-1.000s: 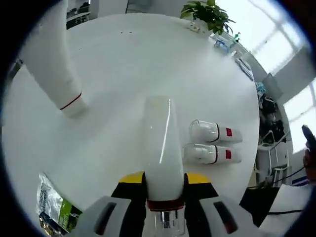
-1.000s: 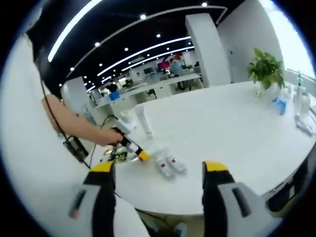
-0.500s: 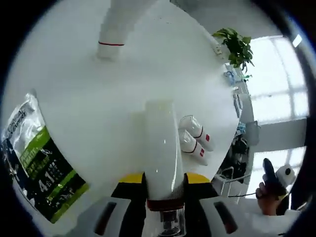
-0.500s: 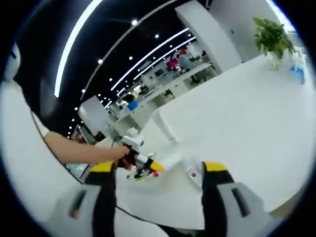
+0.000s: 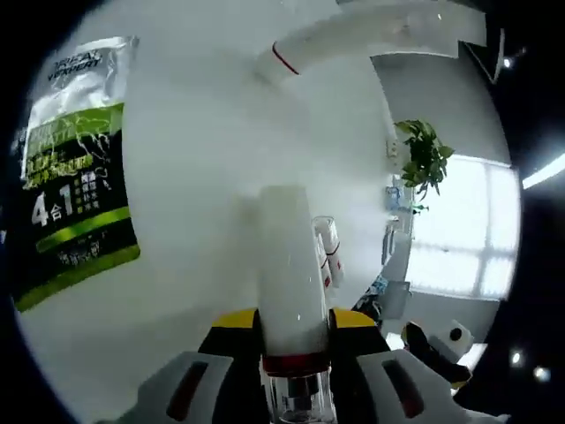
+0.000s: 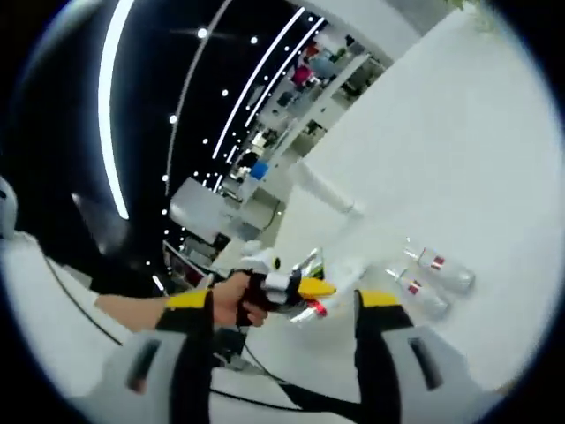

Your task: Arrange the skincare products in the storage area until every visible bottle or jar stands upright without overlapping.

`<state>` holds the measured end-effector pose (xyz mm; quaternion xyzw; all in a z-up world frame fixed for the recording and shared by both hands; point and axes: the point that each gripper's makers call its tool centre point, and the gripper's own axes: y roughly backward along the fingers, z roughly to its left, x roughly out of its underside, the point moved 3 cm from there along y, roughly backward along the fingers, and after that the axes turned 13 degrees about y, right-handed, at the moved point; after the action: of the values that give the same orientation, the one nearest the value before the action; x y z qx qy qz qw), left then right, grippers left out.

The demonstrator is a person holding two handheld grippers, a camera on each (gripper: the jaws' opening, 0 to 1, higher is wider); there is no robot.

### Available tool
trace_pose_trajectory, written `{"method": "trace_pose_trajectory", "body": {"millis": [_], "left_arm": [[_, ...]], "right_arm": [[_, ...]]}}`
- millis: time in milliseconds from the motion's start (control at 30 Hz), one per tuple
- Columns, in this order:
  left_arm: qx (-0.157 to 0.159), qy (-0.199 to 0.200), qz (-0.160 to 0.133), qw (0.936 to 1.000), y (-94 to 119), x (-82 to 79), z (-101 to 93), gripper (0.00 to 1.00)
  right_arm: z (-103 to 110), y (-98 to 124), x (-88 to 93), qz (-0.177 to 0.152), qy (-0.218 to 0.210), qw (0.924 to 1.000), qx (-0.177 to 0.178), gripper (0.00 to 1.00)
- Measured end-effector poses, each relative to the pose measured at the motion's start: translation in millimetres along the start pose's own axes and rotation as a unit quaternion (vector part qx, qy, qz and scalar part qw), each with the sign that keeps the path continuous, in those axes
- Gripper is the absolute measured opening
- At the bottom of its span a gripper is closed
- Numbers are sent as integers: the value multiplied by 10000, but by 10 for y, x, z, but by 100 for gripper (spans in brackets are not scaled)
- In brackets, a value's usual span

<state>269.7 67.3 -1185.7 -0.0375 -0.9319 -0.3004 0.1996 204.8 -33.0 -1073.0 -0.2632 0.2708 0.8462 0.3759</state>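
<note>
Left tool (image 5: 294, 329): yellow-tipped jaws pinch a white tube (image 5: 289, 265) at its lower end, by a red band; the tube runs forward from the jaws over the white worktop (image 5: 203, 177). The right gripper view also shows this tool (image 6: 300, 291), in a hand (image 6: 231, 298), with the tube's clear, red-banded end (image 6: 311, 310) showing just past its yellow tips.

Landmark: the held tube.
- Just beyond it and to its right in the left gripper view, two clear bottles (image 5: 327, 256) lie on their sides, side by side and touching, each with a small red label; writing too small to read. In the right gripper view they lie to the right of the tube: one (image 6: 439, 268), the other (image 6: 415, 292).
- Left of the tube, a flat pouch (image 5: 72, 168) lies on the worktop: white top, green and black panels, large "4" and "1" legible; the rest unreadable.
- Far beyond the tube, a tall white tube with a red ring (image 5: 353, 44) stands on its narrow end on the worktop (image 6: 328, 190).
- A potted plant (image 5: 422, 157) sits at the worktop's far edge.

Right tool (image 6: 281, 311): jaws spread wide, nothing between them, held above the worktop.
</note>
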Motion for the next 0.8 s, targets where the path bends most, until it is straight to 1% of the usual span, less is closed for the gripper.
{"method": "trace_pose_trajectory", "body": {"millis": [33,100,133,200,233,267,300,333,400,433,467,500,533,567,600,633,700,733,800], "left_arm": [[88,63,-77,9999,3,-7,8,27],[180,173,-96,9996,9,9,31,27],[273,275,-215,9990,12,19,50,27],[375,398,-340,9979,0,34,70,27],[425,456,-403,9972,-7,42,74,27],[535,572,-499,9957,-18,53,71,27],[609,645,-604,9942,-40,78,78,27],[647,710,-656,9932,-59,90,82,27],[759,873,-701,9908,-97,117,70,27],[875,996,-803,9879,-122,117,47,27],[946,1102,-822,9860,-135,122,31,27],[1018,1208,-840,9839,-148,126,14,27],[1076,1289,-888,9818,-167,129,5,27],[1071,1285,-892,9819,-172,133,7,27],[1110,1338,-905,9806,-191,140,0,27],[1286,1567,-888,9752,-204,141,-36,27],[1405,1699,-887,9714,-212,140,-49,27],[1511,1834,-921,9670,-220,143,-59,27],[1643,1987,-957,9615,-219,147,-84,27]], "right_arm": [[12,-59,17,86,12,9999,-50,62],[19,-154,55,247,46,9997,-58,62],[18,-241,132,531,132,9985,-92,62],[10,-335,212,779,205,9967,-98,61],[9,-381,235,819,234,9963,-103,61],[-12,-441,320,1049,270,9941,-61,61],[-26,-531,403,1213,293,9922,-36,61],[-43,-571,471,1390,300,9898,-4,61],[-92,-641,567,1610,379,9862,91,61],[-146,-689,616,1730,547,9831,230,61],[-161,-702,626,1757,603,9822,272,61],[-217,-740,663,1862,817,9780,461,61],[-210,-760,672,1866,822,9779,470,61],[-214,-775,679,1880,896,9769,487,61],[-240,-779,690,1935,1010,9742,577,61],[-252,-784,697,1975,1169,9712,639,59],[-263,-783,711,2023,1297,9680,720,57],[-269,-776,723,2053,1486,9642,777,57],[-277,-759,728,2075,1628,9611,823,56]]}}
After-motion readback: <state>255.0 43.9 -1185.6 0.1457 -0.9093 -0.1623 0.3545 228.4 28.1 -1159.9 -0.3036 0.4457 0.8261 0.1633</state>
